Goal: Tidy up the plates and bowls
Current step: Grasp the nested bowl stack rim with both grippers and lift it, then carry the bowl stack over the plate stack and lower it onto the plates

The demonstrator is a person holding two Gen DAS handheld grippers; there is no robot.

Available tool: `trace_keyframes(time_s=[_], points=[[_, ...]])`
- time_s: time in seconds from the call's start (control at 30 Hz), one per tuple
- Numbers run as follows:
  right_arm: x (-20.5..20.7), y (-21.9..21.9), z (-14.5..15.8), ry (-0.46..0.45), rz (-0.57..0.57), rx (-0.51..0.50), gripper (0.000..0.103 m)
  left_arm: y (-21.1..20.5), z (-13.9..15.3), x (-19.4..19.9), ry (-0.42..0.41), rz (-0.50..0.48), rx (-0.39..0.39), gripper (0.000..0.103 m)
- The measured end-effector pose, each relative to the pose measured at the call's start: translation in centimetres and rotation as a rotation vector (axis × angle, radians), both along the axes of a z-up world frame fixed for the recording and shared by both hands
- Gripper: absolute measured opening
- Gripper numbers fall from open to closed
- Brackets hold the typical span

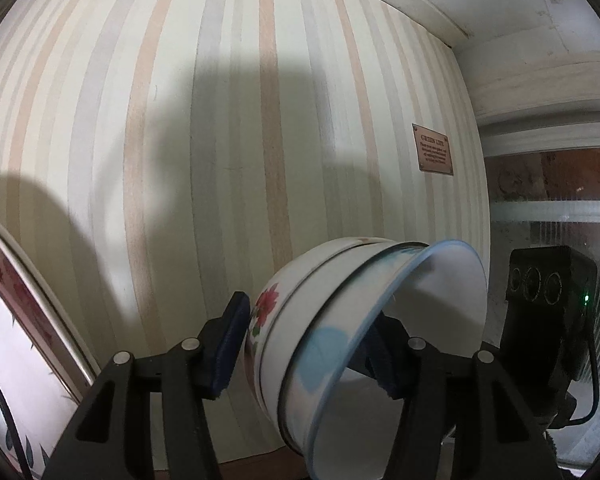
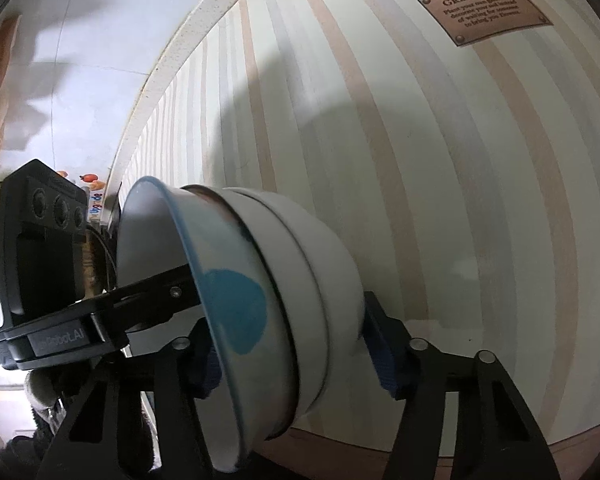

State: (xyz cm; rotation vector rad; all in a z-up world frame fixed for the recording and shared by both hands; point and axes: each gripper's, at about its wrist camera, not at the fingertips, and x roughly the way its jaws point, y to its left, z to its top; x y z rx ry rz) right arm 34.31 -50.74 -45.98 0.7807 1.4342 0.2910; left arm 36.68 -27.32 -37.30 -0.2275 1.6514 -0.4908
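A stack of nested bowls (image 1: pixel 340 320) hangs tilted on its side over the striped tabletop (image 1: pixel 180 140). The outer bowl carries a red flower (image 1: pixel 268 300); the inner bowl (image 2: pixel 236 312) has a blue rim and a blue patch. My left gripper (image 1: pixel 308 332) is shut on the stack, one pad on the flowered base and the other finger inside the blue-rimmed bowl. My right gripper (image 2: pixel 292 328) straddles the same stack (image 2: pixel 300 280): its right pad (image 2: pixel 384 356) sits against the white base, while the rim partly hides its left pad. The left gripper's finger (image 2: pixel 156 294) reaches into the bowl's mouth.
A flowered plate (image 1: pixel 16 304) shows at the left edge of the left wrist view. A brown plaque (image 2: pixel 486 10) is fixed on the striped surface. The right gripper's black body (image 1: pixel 540 304) stands close beside the bowls, with ribbed glass (image 1: pixel 560 216) behind it.
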Motion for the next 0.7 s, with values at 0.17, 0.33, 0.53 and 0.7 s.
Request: trace_keyframes(time_s=[0.17, 0.33, 0.53, 0.7], points=[[0.3, 0.2, 0.2, -0.006, 0.031, -0.004, 0.062, 0.3, 0.3, -0.2, -0.008, 0.023, 0.025, 0.053], [1.1, 0.6, 0.9, -0.022, 0.070, -0.011, 0.062, 0.6, 1.1, -0.1, -0.023, 0.054, 0.036, 0.053], [2.4, 1.9, 2.5, -0.051, 0.126, -0.007, 0.061, 1.8, 3.0, -0.1, -0.054, 0.097, 0.040, 0.053], [3.2, 3.9, 4.4, -0.075, 0.170, -0.010, 0.061, 3.5, 4.6, -0.1, -0.076, 0.139, 0.041, 0.053]])
